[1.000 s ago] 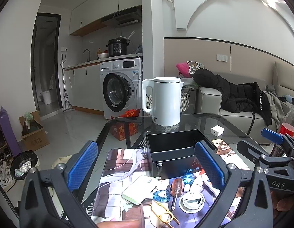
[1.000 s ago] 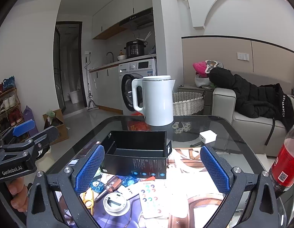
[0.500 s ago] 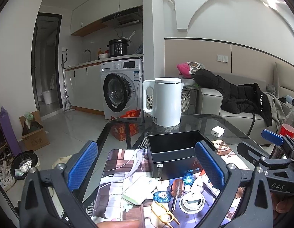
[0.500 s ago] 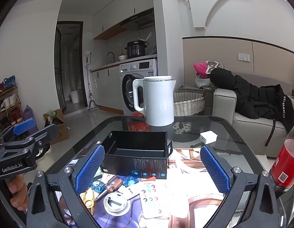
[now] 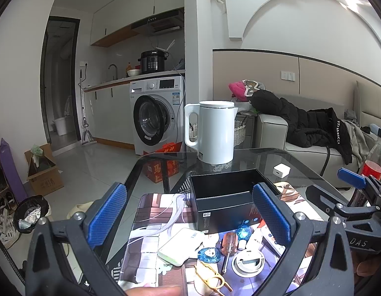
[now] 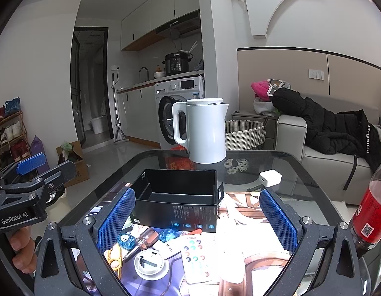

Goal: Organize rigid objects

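An open black box [image 5: 227, 194] [image 6: 178, 197] stands on the glass table. In front of it lie small objects: a white flat device [image 5: 180, 245], a screwdriver with an orange handle [image 5: 228, 245] [image 6: 143, 240], blue dispensers [image 5: 210, 255] [image 6: 125, 240], a white round tape case [image 5: 248, 262] [image 6: 149, 262], a yellow clip [image 5: 211, 275] [image 6: 114, 259] and a white remote with coloured buttons [image 6: 196, 256]. My left gripper [image 5: 190, 214] is open and empty above them. My right gripper [image 6: 195, 218] is open and empty, held over the same pile.
A white kettle [image 5: 216, 133] [image 6: 205, 129] stands behind the box, with a white charger cube [image 5: 281, 170] [image 6: 270, 177] to its right. A bottle of red drink [image 6: 368, 217] stands at the right table edge. A printed mat [image 5: 151, 212] lies under the objects.
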The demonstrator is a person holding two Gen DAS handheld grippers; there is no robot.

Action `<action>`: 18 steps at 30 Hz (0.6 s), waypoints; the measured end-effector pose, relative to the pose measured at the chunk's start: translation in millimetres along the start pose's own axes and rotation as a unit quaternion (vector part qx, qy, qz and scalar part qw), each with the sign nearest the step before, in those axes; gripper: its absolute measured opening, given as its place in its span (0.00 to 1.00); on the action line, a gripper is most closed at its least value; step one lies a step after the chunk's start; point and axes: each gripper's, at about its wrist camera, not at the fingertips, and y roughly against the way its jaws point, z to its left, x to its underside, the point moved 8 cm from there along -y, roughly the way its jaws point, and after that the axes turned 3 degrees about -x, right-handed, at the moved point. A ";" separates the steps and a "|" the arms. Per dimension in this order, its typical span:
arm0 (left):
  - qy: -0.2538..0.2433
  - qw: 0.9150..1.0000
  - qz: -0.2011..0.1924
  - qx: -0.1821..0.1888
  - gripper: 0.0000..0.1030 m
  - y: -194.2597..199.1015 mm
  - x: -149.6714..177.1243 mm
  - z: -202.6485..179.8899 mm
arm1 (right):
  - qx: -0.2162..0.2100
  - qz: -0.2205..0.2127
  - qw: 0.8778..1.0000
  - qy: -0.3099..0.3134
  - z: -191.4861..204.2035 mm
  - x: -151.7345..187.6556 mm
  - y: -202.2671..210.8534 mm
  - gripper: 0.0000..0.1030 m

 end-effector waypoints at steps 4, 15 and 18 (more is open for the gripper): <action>0.000 1.000 0.000 0.000 1.00 0.0 -0.3 -0.1 | 0.000 0.001 1.000 0.002 1.6 0.3 -1.5 1.00; 0.000 1.000 -0.003 0.000 1.00 0.4 0.1 0.6 | 0.000 -0.001 1.000 0.002 1.7 0.3 -0.6 1.00; 0.000 1.000 -0.002 0.000 1.00 0.4 0.4 0.9 | 0.000 -0.001 1.000 0.003 1.7 -0.2 -0.4 1.00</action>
